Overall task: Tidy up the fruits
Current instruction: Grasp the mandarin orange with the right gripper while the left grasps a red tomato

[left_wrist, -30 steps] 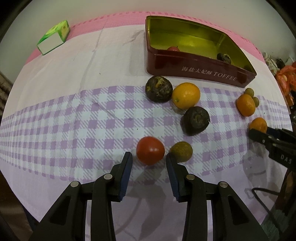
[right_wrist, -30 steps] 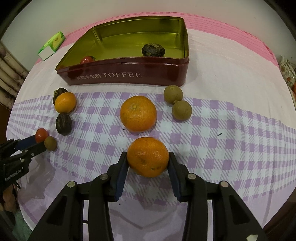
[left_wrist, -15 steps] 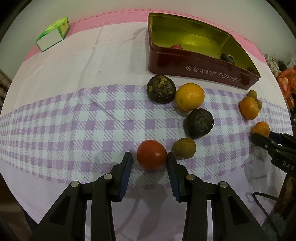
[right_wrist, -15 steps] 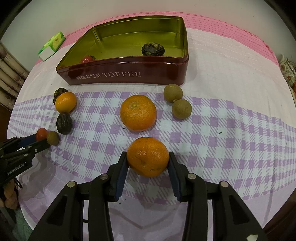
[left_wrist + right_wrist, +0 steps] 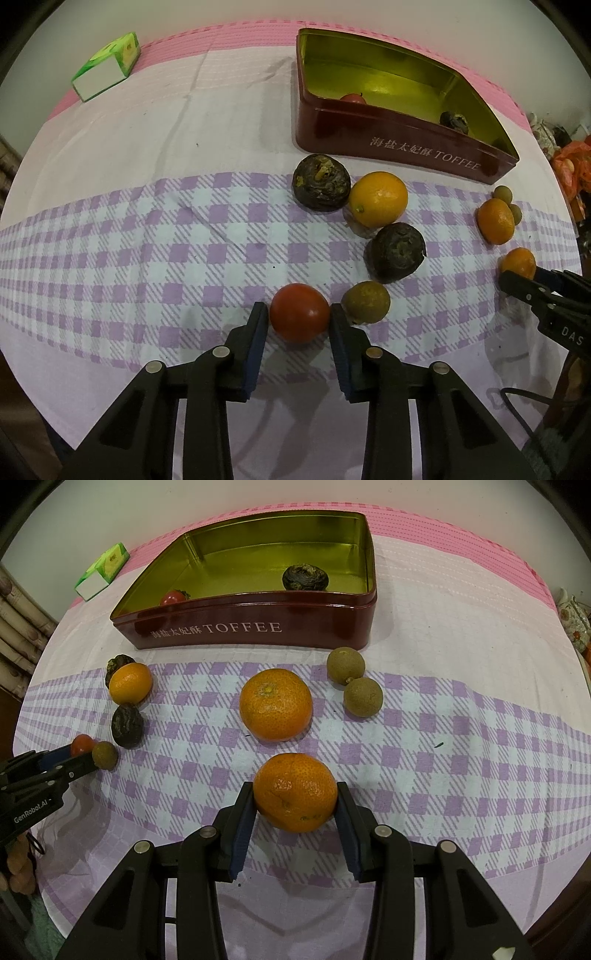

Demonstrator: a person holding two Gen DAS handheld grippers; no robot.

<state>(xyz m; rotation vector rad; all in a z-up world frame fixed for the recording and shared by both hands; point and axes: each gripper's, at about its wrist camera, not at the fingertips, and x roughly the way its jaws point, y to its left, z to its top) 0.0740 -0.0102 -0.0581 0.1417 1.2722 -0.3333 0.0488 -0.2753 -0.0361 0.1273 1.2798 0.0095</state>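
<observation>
Left gripper (image 5: pixel 298 317) jaws are closing on the red tomato (image 5: pixel 299 312), narrower than a second ago; the right pad looks to be touching, the left shows a sliver of gap, so the grip is not firm yet. The tomato sits on the checked cloth of the counter (image 5: pixel 147 236), just beside a brown longan (image 5: pixel 365 302). Right gripper (image 5: pixel 295 797) holds a mandarin (image 5: pixel 295 792) between both pads, unchanged. The toffee tin (image 5: pixel 258 627) already has a tomato and a dark fruit in it; both picks likely go there next.
</observation>
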